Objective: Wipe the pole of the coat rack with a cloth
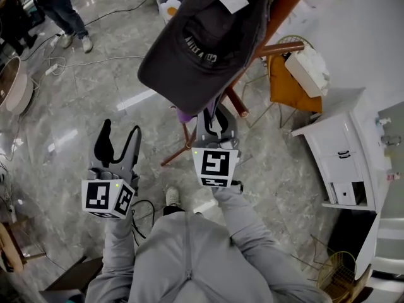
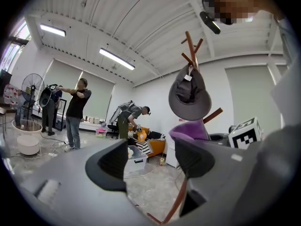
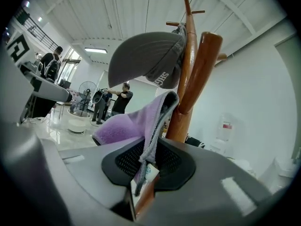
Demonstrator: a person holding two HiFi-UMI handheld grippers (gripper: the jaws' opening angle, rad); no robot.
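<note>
We hold two grippers. The left gripper (image 1: pixel 120 132) hangs at our left with its jaws apart and nothing between them, well clear of the rack. The right gripper (image 1: pixel 213 120) reaches in under the cap, and its jaws are pressed together on the one purple cloth (image 3: pixel 126 126). The cloth stands up out of the jaws and folds over, its top edge up against the wood low on the rack. There is one coat rack. Its brown pole (image 3: pixel 186 72) stands upright, long axis vertical, rising from splayed feet on the grey floor (image 1: pixel 88 100) toward our head. In the head view it runs from centre to upper right. A thicker peg (image 3: pixel 203 65) slants up off it just beside the cloth. One dark grey cap (image 1: pixel 202 43) hangs above the cloth, covering the middle of the pole in the head view. Farther off are an orange chair (image 1: pixel 291 88), a white cabinet (image 1: pixel 341 147) and, in the left gripper view, three people (image 2: pixel 75 112).
</note>
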